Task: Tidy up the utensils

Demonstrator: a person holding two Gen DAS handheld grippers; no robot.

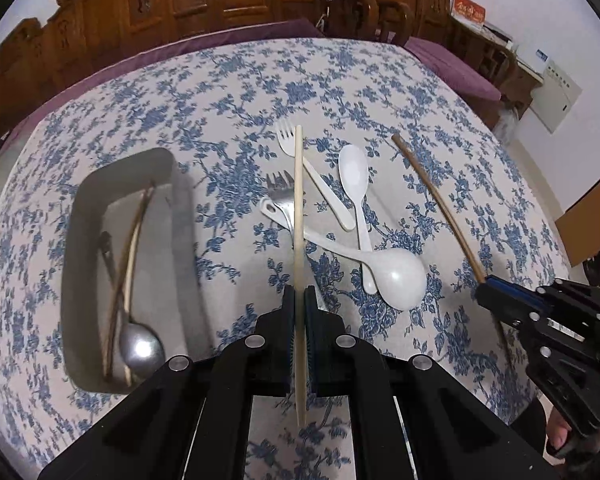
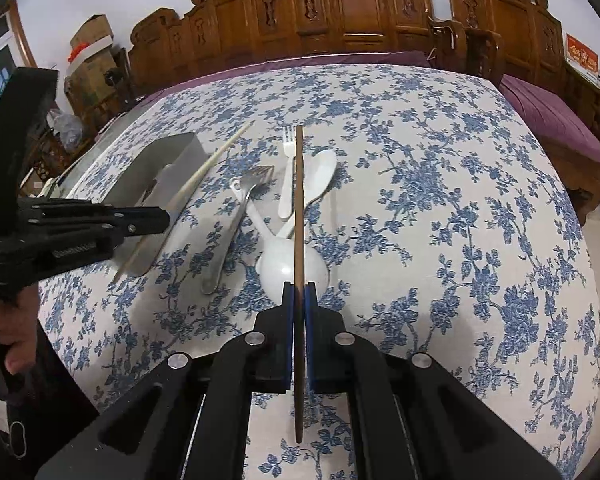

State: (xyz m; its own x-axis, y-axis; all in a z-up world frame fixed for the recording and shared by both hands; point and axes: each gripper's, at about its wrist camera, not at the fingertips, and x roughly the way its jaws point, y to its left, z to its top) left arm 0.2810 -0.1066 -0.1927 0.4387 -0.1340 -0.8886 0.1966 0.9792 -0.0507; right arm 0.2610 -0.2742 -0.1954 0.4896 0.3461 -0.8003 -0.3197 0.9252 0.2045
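Note:
My left gripper point(image 1: 299, 300) is shut on a pale chopstick point(image 1: 299, 200), held above the flowered tablecloth. My right gripper point(image 2: 299, 296) is shut on a dark brown chopstick point(image 2: 299, 200). Each gripper shows in the other's view: the right gripper point(image 1: 486, 286) with its brown chopstick point(image 1: 440, 200), the left gripper point(image 2: 164, 216) with its pale chopstick point(image 2: 216, 156). A metal tray point(image 1: 80, 208) at the left holds chopsticks and a metal spoon point(image 1: 140, 346). On the cloth lie a metal fork point(image 1: 280, 196), a white fork point(image 1: 316, 176), a white spoon point(image 1: 354, 184) and a white ladle point(image 1: 400, 276).
A carved wooden bench point(image 2: 340, 12) with purple cushions point(image 2: 552, 120) runs along the table's far side and right side. Cardboard boxes point(image 2: 92, 52) stand at the back left. A person's hand point(image 2: 12, 320) holds the left gripper's handle.

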